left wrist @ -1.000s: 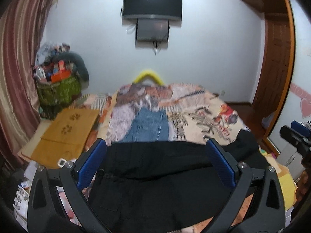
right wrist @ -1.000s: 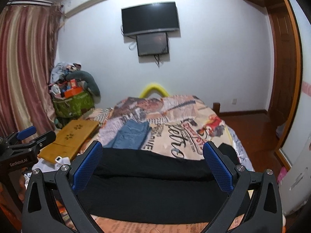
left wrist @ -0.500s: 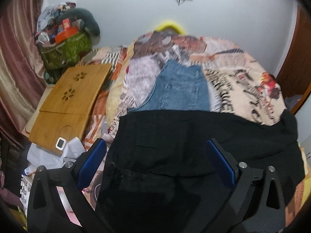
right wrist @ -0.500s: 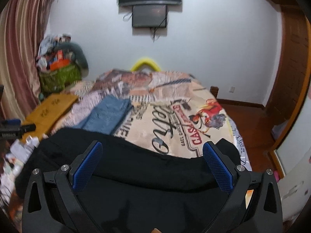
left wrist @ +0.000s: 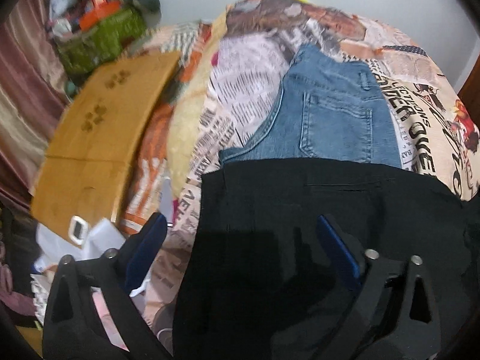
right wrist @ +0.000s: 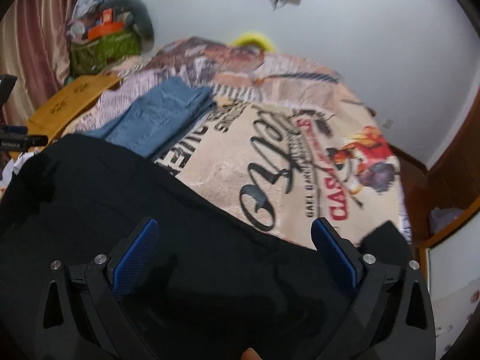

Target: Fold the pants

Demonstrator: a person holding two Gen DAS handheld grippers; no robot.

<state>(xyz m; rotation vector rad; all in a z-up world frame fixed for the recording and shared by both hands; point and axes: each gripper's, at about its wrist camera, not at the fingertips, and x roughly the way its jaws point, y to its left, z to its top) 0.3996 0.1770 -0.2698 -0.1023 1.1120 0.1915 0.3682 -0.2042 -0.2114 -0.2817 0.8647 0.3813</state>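
Black pants point(left wrist: 315, 210) lie spread across the near end of the bed; they also show in the right wrist view point(right wrist: 126, 210). My left gripper point(left wrist: 240, 234) is open, hovering low over the pants' left part near the waistband and back pocket. My right gripper point(right wrist: 234, 234) is open above the pants' right part. Neither holds cloth. The pants' near edge is hidden under the grippers.
Folded blue jeans point(left wrist: 330, 114) lie just beyond the black pants, also seen from the right point(right wrist: 156, 120). The printed bedspread point(right wrist: 300, 162) covers the bed. A wooden lap table point(left wrist: 99, 126) and a green bag of clutter point(left wrist: 99, 39) stand left. A wooden door point(right wrist: 450, 156) stands right.
Both grippers have tilted down and moved closer to the black pants; the wall and TV have left the left view. Both stay open.
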